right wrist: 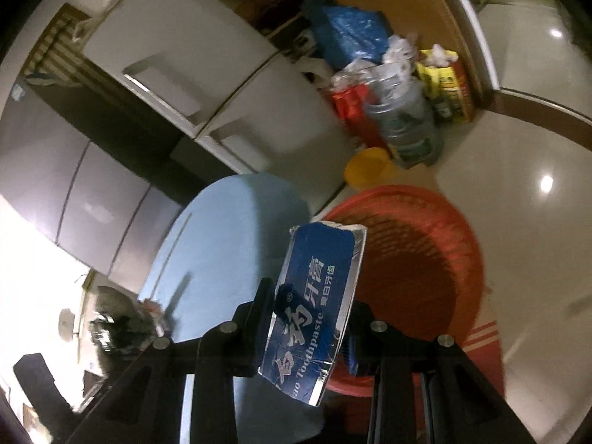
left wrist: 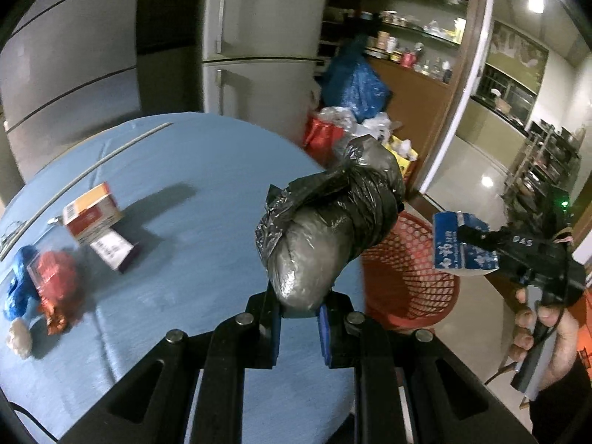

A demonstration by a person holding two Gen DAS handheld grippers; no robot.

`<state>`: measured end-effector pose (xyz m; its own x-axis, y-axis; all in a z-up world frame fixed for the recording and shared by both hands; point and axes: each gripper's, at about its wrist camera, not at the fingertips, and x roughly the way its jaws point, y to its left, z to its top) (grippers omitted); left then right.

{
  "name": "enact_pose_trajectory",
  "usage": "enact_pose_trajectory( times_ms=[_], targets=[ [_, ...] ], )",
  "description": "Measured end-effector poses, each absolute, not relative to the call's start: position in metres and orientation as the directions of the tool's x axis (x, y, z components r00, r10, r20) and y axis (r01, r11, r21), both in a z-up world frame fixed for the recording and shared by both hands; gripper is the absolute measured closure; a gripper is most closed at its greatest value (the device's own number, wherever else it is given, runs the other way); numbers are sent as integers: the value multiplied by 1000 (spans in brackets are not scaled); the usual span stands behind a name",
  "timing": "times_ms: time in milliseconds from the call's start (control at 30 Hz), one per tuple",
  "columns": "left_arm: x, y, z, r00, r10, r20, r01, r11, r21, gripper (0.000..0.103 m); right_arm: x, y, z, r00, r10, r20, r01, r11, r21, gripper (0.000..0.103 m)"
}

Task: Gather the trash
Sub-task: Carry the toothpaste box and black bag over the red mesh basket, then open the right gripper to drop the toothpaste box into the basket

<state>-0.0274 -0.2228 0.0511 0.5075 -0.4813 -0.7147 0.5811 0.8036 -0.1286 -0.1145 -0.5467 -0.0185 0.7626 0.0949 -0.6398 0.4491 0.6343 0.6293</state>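
Beside the round blue table (left wrist: 166, 192) stands a red mesh basket (left wrist: 407, 270), and both grippers carry trash toward it. The left gripper (left wrist: 299, 318) is clamped on the lower end of a knotted black bag (left wrist: 325, 229); the bag rises from between the pads and leans forward over the table's edge, its top in line with the basket's rim. The right gripper (right wrist: 310, 333) pinches a blue toothpaste box (right wrist: 314, 307) (crumpled, torn at its far end), which sticks up and forward with the basket (right wrist: 418, 251) lying just behind and to its right.

The step in hand looks like the carry to the drop. Next, each piece needs to come over the basket's mouth before the jaws part; the box seems nearer to that than the bag.

Still on the table lie a red-and-white box (left wrist: 90, 211), a flat carton (left wrist: 114, 251) touching it, and blue and red wrappers (left wrist: 40, 288) near the left edge.
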Motion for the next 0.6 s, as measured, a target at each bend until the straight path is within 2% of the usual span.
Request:
enact_pose_trajectory(
  times_ms=[600],
  targets=[
    [-29, -301, 46, 411, -548, -728, 687, 711, -148, 86, -92, -584, -68, 643, 20, -766, 562, 667, 489, 69]
  ],
)
